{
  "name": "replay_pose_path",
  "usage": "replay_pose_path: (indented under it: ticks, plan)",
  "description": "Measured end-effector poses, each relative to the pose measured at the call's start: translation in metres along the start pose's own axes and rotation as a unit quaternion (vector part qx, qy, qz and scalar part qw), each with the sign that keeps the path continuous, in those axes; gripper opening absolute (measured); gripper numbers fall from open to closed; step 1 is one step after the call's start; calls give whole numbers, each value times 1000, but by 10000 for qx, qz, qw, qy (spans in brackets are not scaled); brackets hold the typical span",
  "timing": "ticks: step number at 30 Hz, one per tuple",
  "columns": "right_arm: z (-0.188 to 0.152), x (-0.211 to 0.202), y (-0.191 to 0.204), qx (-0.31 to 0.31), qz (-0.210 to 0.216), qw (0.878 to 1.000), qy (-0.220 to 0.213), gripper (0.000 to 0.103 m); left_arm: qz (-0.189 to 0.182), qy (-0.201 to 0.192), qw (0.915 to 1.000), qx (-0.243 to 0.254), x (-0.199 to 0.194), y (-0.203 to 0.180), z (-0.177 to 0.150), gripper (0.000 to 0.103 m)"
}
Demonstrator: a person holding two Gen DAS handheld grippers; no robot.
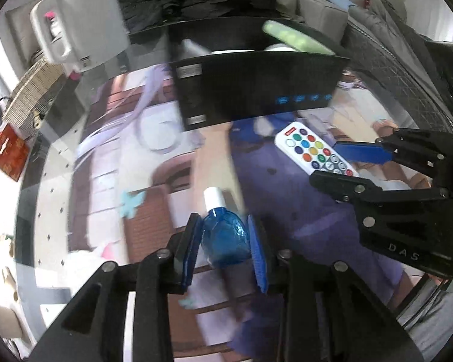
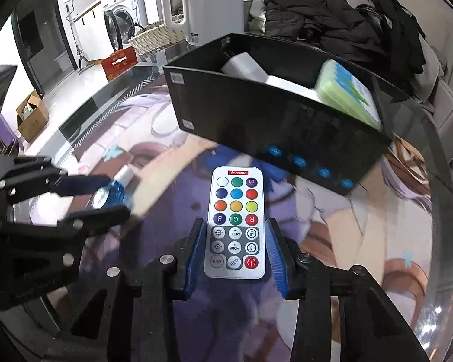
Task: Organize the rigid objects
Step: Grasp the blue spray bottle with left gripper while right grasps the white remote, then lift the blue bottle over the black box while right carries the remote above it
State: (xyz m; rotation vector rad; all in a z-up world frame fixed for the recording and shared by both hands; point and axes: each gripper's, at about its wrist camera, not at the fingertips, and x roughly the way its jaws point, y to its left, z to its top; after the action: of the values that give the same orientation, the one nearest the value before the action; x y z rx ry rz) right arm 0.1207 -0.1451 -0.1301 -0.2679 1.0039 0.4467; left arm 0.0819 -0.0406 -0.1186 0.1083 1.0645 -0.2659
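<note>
A black box (image 2: 274, 120) stands on the glass tabletop (image 2: 377, 226) toward its far edge, open at the top. Inside it lie a white cylindrical item (image 2: 244, 66), a white flat piece (image 2: 290, 86) beside that, and a pale green case (image 2: 347, 93) tilted against the right end wall. In the left wrist view the same box (image 1: 256, 90) shows only blurred traces of its contents. The left tongs (image 1: 225, 247) grip a blue bottle (image 1: 225, 235) with a white cap, both blue pads pressed to its sides, nearer the tabletop's middle. The right tongs (image 2: 235, 256) sit at a narrow spread around a white remote (image 2: 235, 220) with coloured buttons, pads just beside its long edges; whether they touch it I cannot tell. Behind the box, near the far edge, stand a white kettle (image 2: 208, 6) and a wicker basket (image 2: 157, 37).
</note>
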Motion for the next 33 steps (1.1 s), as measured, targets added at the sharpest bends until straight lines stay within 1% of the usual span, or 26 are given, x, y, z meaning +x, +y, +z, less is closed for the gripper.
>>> replay_pose_path:
  ticks: [1, 3, 5, 6, 8, 9, 10, 11, 12, 13, 14, 15, 16, 17, 20, 21, 25, 29, 33]
  plan:
    - [-1, 1, -1, 49, 4, 10000, 5, 39, -44, -10, 10000, 85, 1, -6, 1, 30]
    - [-6, -2, -10, 186, 30, 9998, 9, 39, -17, -38, 9998, 184, 2, -14, 3, 30]
    - [-8, -2, -14, 227, 37, 9997, 15, 39, -32, -24, 9998, 169, 3, -16, 4, 31]
    - [-8, -1, -15, 239, 24, 9997, 4, 40, -36, -10, 9999, 151, 3, -16, 5, 32]
    - [-9, 0, -14, 210, -18, 9998, -6, 41, 3, 10, 9999, 148, 4, -15, 6, 42]
    - [-10, 0, -14, 181, -53, 9998, -10, 44, 52, 0, 9999, 142, 4, -14, 6, 48]
    - [-11, 1, -13, 147, -109, 9998, -5, 53, 68, -20, 9999, 124, 4, -13, 5, 49]
    - [-11, 2, -13, 117, -140, 9998, -2, 55, 44, -29, 9999, 109, 4, -12, 5, 49]
    - [-13, 1, -13, 94, -163, 9998, -23, 56, 36, -21, 9999, 113, 4, -12, 5, 47]
    - [-12, 2, -11, 90, -183, 9998, -20, 56, 28, -17, 9999, 112, 4, -12, 4, 43]
    - [-12, 2, -11, 98, -169, 9998, -11, 55, 23, -17, 9999, 143, 3, -12, 4, 38]
    - [-12, 2, -10, 86, -156, 9998, -13, 52, 29, -20, 9998, 191, 3, -13, 5, 29]
    - [-12, 3, -9, 68, -129, 9999, -22, 43, 99, -9, 9997, 242, 3, -14, 6, 29]
    - [-11, 3, -7, 49, -126, 9999, -23, 40, 183, -9, 9995, 270, 3, -16, 7, 29]
    - [-12, 2, -6, 34, -99, 9999, -24, 39, 374, -60, 9987, 346, 2, -19, 7, 29]
    - [-13, 2, -5, 15, -110, 9999, -33, 39, 360, -109, 9988, 320, 0, -19, 7, 28]
    - [-13, -2, -4, -21, -118, 9999, -120, 39, 106, -181, 9996, 205, -5, -15, 8, 28]
    - [-12, -11, -7, 35, -63, 9997, -230, 39, 75, -173, 9998, 119, -5, -13, 9, 29]
    - [-11, -19, -7, 99, -27, 9995, -310, 39, 75, -365, 9993, 99, -15, -12, 12, 29]
